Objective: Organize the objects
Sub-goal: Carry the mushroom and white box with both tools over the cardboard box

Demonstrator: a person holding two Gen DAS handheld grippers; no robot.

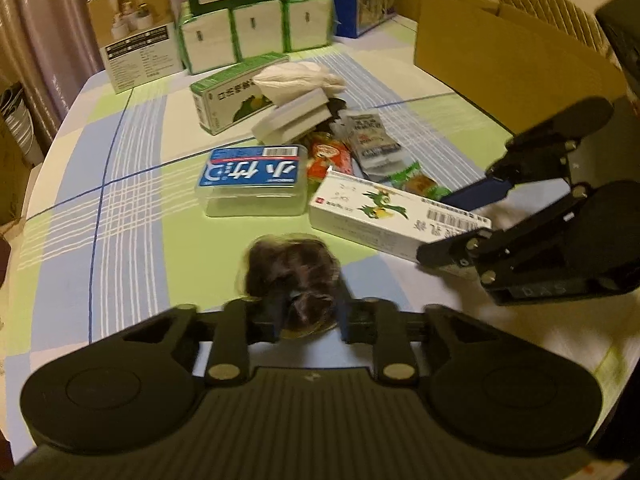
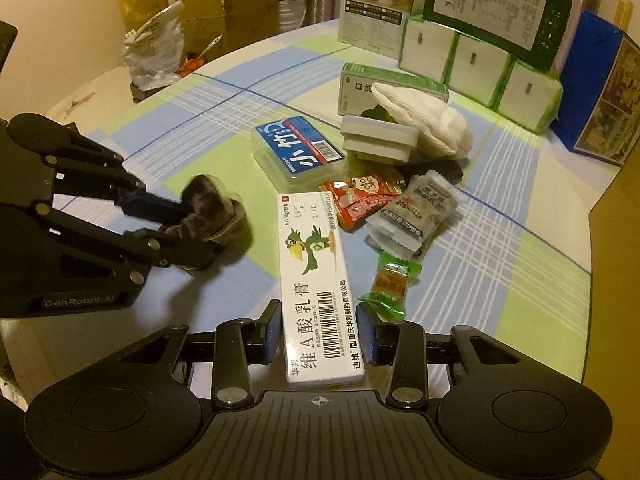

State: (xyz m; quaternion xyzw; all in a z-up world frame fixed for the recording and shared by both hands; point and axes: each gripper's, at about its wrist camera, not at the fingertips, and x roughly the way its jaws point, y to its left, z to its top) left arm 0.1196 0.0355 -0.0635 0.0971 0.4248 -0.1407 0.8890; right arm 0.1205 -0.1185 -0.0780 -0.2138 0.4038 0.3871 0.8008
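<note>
Right tongs (image 2: 320,334) apart astride near end of long white cardboard ointment carton (image 2: 318,280) on worktop: light, stiff, crushable; grip long sides. Left tongs (image 1: 308,312) clamped on blurred dark fuzzy bundle (image 1: 292,268), probably soft.

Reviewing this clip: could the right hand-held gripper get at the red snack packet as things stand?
Probably not directly. The right hand-held gripper straddles the long white ointment box, with a finger on each side, and the red snack packet lies beyond the box's far end. It would have to clear the box first.
</note>
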